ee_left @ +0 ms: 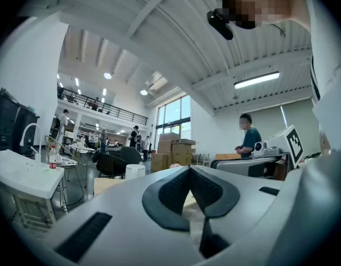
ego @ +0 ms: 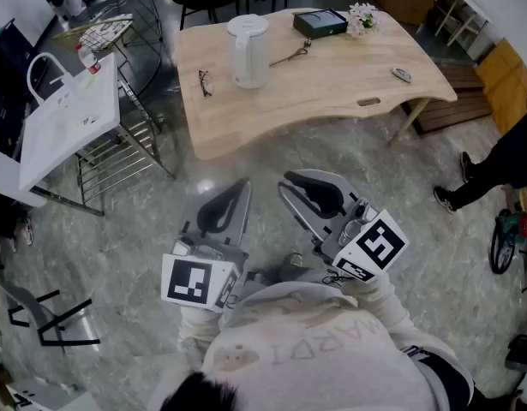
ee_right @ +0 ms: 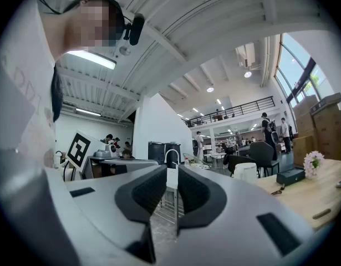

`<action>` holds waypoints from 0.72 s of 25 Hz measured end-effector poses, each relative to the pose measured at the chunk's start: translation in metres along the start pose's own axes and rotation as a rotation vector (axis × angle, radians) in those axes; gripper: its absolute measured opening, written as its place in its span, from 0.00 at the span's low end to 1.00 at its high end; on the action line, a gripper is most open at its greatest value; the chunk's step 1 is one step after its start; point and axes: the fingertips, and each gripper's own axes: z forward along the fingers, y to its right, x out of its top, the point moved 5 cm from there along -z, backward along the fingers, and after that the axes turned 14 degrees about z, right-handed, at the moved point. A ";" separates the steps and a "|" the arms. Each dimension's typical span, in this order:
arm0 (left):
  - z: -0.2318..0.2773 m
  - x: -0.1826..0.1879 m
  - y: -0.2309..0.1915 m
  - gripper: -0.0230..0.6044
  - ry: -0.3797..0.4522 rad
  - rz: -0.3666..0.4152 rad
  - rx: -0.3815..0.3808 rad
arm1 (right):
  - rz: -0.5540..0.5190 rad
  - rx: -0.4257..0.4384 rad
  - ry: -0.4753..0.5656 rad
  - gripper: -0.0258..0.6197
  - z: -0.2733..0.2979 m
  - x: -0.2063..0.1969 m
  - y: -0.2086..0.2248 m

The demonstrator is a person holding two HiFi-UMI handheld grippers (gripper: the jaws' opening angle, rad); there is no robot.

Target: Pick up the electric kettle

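Left tool (ee_left: 189, 168) is clenched on nothing, its tips meeting; right tool (ee_right: 169, 173) is slightly parted and empty. Both hang over the floor (ego: 152, 221), well apart from the white electric kettle (ego: 248, 51), upright on the wooden tabletop (ego: 332, 88)

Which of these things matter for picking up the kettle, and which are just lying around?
Job: electric kettle; left gripper; right gripper.
Lying about: glasses; scissors; black box; flowers.

Wooden table (ego: 332, 88) carries kettle (ego: 248, 51), glasses (ego: 204, 82), box (ego: 320, 23), flowers (ego: 362, 17).
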 end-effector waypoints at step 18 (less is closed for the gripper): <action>-0.033 -0.006 -0.005 0.28 0.006 -0.005 -0.007 | -0.018 -0.017 0.027 0.14 -0.001 -0.008 -0.030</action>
